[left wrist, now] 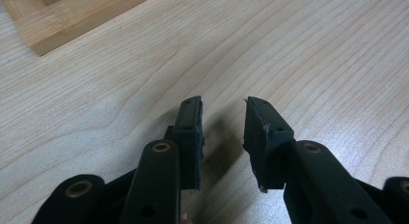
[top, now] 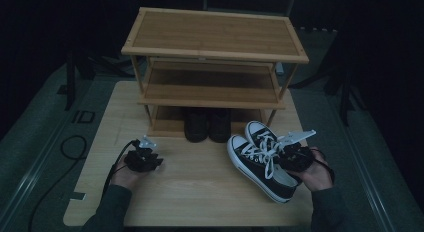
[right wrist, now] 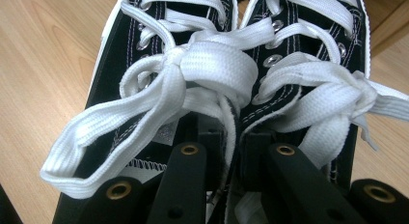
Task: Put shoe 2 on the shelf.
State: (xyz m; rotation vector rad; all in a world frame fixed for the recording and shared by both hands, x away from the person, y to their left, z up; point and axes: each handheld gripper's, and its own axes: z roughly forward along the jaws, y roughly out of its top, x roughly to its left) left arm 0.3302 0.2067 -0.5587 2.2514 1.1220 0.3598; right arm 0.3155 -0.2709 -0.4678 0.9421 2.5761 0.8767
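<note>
A: What can't we make out? Room is dark in the high view; past the table (top: pixel 200 192) edges it's nearly black.

B: Dark boots (top: pixel 208 124) on the rack's bottom shelf, under the middle shelf. Tops hidden, detail lost, we can't tell the type. Rack (top: pixel 215 34) back legs also hidden.

A: Sneakers (top: pixel 260 157)?

B: Black pair, white laces, side by side on the table, right of centre, toes toward the rack, just in front of its right leg. The heels lie near the table's front right edge, partly covered by the right hand (top: pixel 316 174).

A: Right gripper (right wrist: pixel 230 137)?

B: Its jaws are pressed on the inner collars where the two sneakers meet, pinching both together. Tips are buried under the laces (right wrist: pixel 193 84) in the right gripper view, so we don't see the exact contact.

A: Left gripper (left wrist: pixel 223 132)?

B: Jaws spread, nothing between them, hovering low over bare table; touching or not, we can't tell. A rack corner is cut off at the top left of the left gripper view.

A: Open room?

B: Front centre of the table is bare between the hands. The rack's top and middle shelves look bare.
</note>
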